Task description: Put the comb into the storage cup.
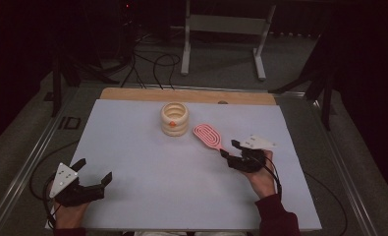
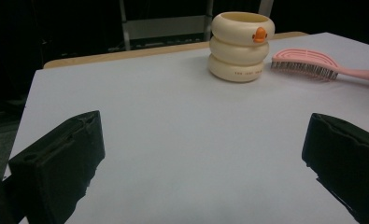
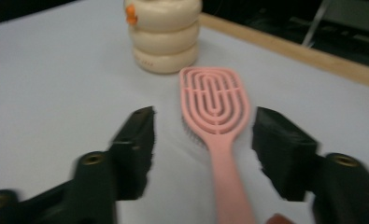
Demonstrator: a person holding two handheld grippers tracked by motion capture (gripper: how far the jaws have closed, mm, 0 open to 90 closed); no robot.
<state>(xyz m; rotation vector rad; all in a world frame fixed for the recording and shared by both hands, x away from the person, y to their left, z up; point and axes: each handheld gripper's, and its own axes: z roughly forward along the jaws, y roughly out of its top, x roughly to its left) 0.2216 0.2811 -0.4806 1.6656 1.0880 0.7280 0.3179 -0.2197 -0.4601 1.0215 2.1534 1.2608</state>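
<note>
Right gripper view: right gripper (image 3: 201, 140) parted, untouched pink brush (image 3: 217, 112) handle between, bristles down.

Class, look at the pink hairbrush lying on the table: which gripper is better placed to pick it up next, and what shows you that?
Right. The right gripper has its open jaws on either side of the pink hairbrush, near its handle. The left gripper sits at the table's near left corner, far from the brush.

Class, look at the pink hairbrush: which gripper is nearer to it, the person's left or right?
Right. The right gripper has its open jaws either side of the hairbrush handle; the left gripper hovers far across the table.
</note>
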